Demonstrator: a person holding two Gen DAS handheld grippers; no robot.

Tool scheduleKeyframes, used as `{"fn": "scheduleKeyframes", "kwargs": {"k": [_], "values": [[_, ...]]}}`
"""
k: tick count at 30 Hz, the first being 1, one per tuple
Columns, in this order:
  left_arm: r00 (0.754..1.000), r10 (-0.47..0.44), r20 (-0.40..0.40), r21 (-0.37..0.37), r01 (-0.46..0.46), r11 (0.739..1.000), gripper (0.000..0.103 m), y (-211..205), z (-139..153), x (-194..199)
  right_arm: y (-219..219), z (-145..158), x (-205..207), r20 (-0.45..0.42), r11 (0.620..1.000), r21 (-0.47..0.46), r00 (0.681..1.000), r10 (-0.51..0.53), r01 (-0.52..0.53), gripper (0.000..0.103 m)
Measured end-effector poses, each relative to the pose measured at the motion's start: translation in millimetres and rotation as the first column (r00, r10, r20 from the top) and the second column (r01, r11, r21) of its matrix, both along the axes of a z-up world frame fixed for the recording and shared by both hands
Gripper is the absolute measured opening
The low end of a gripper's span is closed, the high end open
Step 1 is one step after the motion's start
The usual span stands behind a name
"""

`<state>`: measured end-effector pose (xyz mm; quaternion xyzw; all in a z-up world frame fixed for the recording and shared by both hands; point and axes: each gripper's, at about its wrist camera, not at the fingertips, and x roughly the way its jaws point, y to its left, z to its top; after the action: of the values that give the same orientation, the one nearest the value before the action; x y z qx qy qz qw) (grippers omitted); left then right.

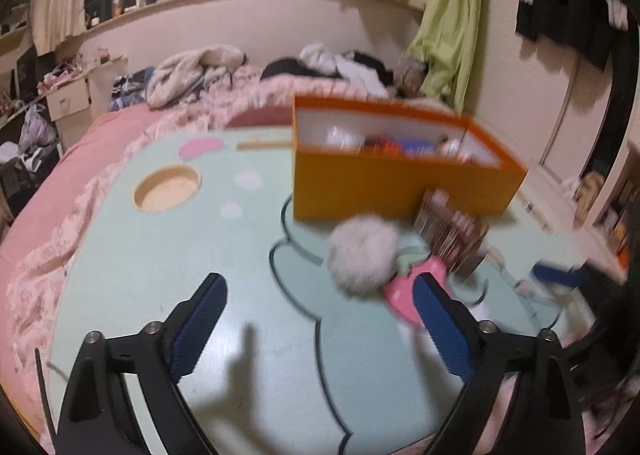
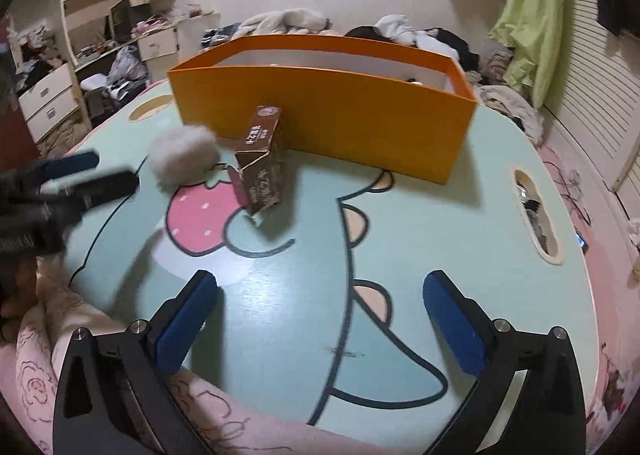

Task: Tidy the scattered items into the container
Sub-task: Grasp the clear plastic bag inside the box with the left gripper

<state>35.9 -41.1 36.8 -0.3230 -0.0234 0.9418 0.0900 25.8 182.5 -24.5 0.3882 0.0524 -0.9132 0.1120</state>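
An orange box (image 1: 400,187) (image 2: 328,119) stands on the mint-green table (image 1: 160,255) (image 2: 460,215) with several small items (image 1: 400,145) inside. In front of it lie a white fluffy pompom (image 1: 362,251) (image 2: 184,157) and a brown carton (image 1: 452,233) (image 2: 262,167), tilted against the box. My left gripper (image 1: 320,281) is open and empty, just short of the pompom; it shows blurred at the left in the right wrist view (image 2: 114,171). My right gripper (image 2: 320,277) is wide open over bare table, well short of the carton, holding nothing.
The table has a round hole (image 1: 167,187) at the far left and an oval slot (image 2: 534,211) at the right. A pink bedcover (image 1: 60,183) surrounds the table. Piled clothes (image 1: 192,71) lie behind the box. A green cloth (image 2: 532,23) hangs at the right.
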Motion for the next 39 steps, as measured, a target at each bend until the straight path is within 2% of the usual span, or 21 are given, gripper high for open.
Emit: {"fn": "scheduleKeyframes", "kwargs": {"k": [5, 6, 8, 10, 12, 14, 15, 17, 19, 20, 22, 25, 27, 29, 30, 32, 35, 37, 39], "values": [[0.998, -0.056, -0.032, 0.106, 0.059, 0.993, 0.077, 3, 46, -28, 3, 3, 14, -0.006, 1.000, 0.004, 1.000, 0.012, -0.012, 0.102], [0.997, -0.070, -0.014, 0.111, 0.072, 0.991, 0.073, 7, 56, -43, 2, 4, 16, -0.008, 1.000, 0.005, 1.000, 0.012, -0.012, 0.102], [0.995, -0.085, 0.043, 0.112, 0.080, 0.991, 0.054, 15, 68, -76, 5, 5, 20, -0.009, 1.000, 0.004, 1.000, 0.013, -0.013, 0.102], [0.990, -0.095, 0.106, 0.099, 0.085, 0.991, 0.043, 24, 72, -107, 8, 7, 19, -0.010, 1.000, 0.004, 1.000, 0.015, -0.015, 0.102], [0.977, -0.093, 0.191, 0.070, 0.081, 0.994, 0.043, 37, 70, -147, 9, 10, 19, -0.011, 1.000, 0.004, 1.000, 0.015, -0.015, 0.102], [0.960, -0.079, 0.268, 0.022, 0.076, 0.997, 0.043, 49, 61, -178, 9, 10, 22, -0.013, 1.000, 0.003, 1.000, 0.016, -0.016, 0.102], [0.949, -0.058, 0.308, -0.033, 0.072, 0.997, 0.043, 57, 53, -194, 7, 10, 20, -0.012, 1.000, 0.002, 1.000, 0.014, -0.014, 0.102], [0.932, -0.020, 0.362, -0.134, 0.073, 0.988, 0.043, 68, 35, -216, 7, 11, 20, -0.013, 1.000, 0.001, 1.000, 0.014, -0.014, 0.102], [0.912, 0.000, 0.410, -0.193, 0.087, 0.977, 0.044, 76, 16, -230, 8, 12, 21, -0.015, 1.000, -0.001, 1.000, 0.015, -0.016, 0.102], [0.923, 0.005, 0.386, -0.194, 0.076, 0.978, 0.043, 74, 17, -234, 9, 12, 22, -0.015, 1.000, -0.002, 1.000, 0.016, -0.016, 0.102], [0.915, 0.034, 0.402, -0.240, 0.069, 0.968, 0.042, 73, 15, -239, 9, 12, 23, -0.017, 1.000, -0.004, 1.000, 0.015, -0.015, 0.102], [0.917, 0.014, 0.399, -0.295, 0.113, 0.949, 0.042, 81, 8, -232, 8, 13, 25, -0.018, 1.000, -0.003, 1.000, 0.017, -0.017, 0.102], [0.930, 0.024, 0.366, -0.408, 0.137, 0.902, 0.040, 92, 0, -225, 12, 14, 22, -0.016, 1.000, -0.003, 1.000, 0.019, -0.019, 0.102], [0.943, 0.019, 0.333, -0.484, 0.153, 0.862, 0.032, 97, -4, -218, 12, 14, 22, -0.017, 1.000, -0.003, 1.000, 0.019, -0.019, 0.102], [0.941, 0.004, 0.338, -0.472, 0.166, 0.866, 0.032, 97, -2, -218, 11, 14, 22, -0.017, 1.000, -0.002, 1.000, 0.019, -0.019, 0.102], [0.944, -0.045, 0.327, -0.402, 0.182, 0.897, 0.031, 92, 8, -214, 13, 14, 24, -0.017, 1.000, -0.004, 1.000, 0.020, -0.020, 0.102], [0.967, -0.092, 0.237, -0.298, 0.163, 0.940, 0.031, 81, 33, -200, 13, 15, 25, -0.016, 1.000, -0.004, 1.000, 0.020, -0.020, 0.102], [0.976, -0.125, 0.178, -0.163, 0.154, 0.975, 0.031, 65, 57, -179, 13, 15, 27, -0.016, 1.000, -0.005, 1.000, 0.020, -0.020, 0.102], [0.977, -0.165, 0.135, -0.010, 0.168, 0.986, 0.031, 49, 76, -148, 13, 15, 26, -0.016, 1.000, -0.004, 1.000, 0.020, -0.020, 0.102]]}}
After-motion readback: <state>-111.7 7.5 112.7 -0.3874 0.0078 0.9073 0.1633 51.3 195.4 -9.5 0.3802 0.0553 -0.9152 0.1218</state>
